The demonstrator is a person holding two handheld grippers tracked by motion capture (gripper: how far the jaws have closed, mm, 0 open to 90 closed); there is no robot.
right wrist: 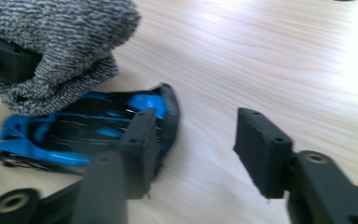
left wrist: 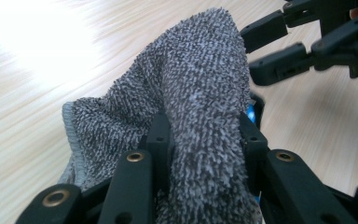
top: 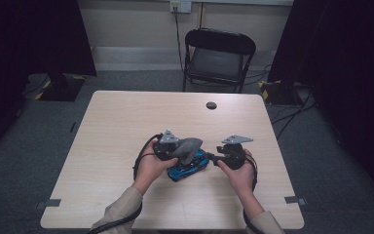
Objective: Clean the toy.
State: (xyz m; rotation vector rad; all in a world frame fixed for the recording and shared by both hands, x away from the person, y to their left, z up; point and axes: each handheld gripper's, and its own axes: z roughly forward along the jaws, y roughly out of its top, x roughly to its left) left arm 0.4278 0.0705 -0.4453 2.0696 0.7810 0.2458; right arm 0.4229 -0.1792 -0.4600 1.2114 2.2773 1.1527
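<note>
A grey terry cloth [left wrist: 200, 84] is bunched between the jaws of my left gripper [left wrist: 204, 135], which is shut on it. In the high view that gripper [top: 181, 150] holds the cloth [top: 189, 147] just above a blue and black toy car [top: 190, 166] lying mid-table. My right gripper [right wrist: 198, 135] stands open at the car's [right wrist: 74, 135] end, one jaw in front of it, with bare wood between the pads. The cloth [right wrist: 60, 46] hangs over the car's far side. From the left gripper view the right gripper [left wrist: 279, 51] is close ahead at upper right.
The light wood table [top: 126, 122] has a round black cable port [top: 211, 105] near its far edge. A black folding chair [top: 218, 58] stands behind the table. Dark curtains hang on both sides, with cables on the floor at right.
</note>
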